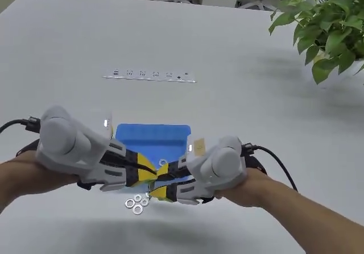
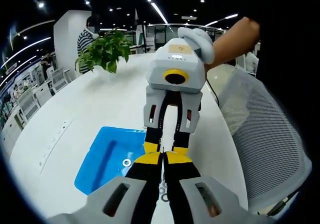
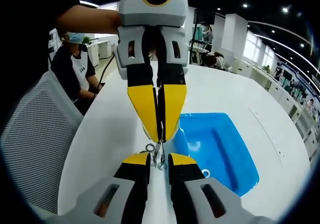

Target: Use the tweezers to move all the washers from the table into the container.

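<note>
Notably, left gripper [image 2: 162,160] clamped the tweezers [image 3: 159,139]; right gripper [image 3: 159,160] narrowly flanked their tips, grip unclear; uneven squeezing might flick washers [image 1: 137,203].

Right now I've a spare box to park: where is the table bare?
Bare: the band of table between the power strip and the tray; the wide stretch from the tray to the plant; the far left corner. Crowded: the near edge, where the left claw and right claw meet by the washers.
</note>
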The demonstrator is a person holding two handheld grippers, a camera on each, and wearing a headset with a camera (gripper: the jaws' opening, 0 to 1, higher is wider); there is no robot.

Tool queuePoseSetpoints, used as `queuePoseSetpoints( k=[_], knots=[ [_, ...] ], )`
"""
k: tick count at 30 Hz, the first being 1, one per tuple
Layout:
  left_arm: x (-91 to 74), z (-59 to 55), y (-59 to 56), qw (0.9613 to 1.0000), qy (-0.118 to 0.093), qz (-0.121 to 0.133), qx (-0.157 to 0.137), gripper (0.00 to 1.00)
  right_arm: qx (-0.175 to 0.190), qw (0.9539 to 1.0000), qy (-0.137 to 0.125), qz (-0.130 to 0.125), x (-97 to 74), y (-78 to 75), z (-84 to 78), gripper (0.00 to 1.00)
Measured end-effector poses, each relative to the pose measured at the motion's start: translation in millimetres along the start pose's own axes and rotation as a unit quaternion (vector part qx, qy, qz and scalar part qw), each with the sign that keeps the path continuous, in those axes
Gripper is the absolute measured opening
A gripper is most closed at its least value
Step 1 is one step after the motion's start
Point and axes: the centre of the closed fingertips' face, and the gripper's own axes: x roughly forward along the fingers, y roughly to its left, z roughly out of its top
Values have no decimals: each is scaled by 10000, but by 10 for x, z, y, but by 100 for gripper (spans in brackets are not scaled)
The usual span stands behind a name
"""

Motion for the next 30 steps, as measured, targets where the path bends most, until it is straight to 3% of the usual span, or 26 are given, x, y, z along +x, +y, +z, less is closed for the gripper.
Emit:
queuePoseSetpoints(
  k=[13, 30],
  knots=[
    [1, 8, -7, 9999, 94, -101, 46, 5, -64, 9998, 8, 167, 60, 22, -14, 9],
    [-37, 1, -17, 9999, 147, -1, 56, 6, -131, 9998, 35, 129, 69, 35, 6, 7]
  ],
)
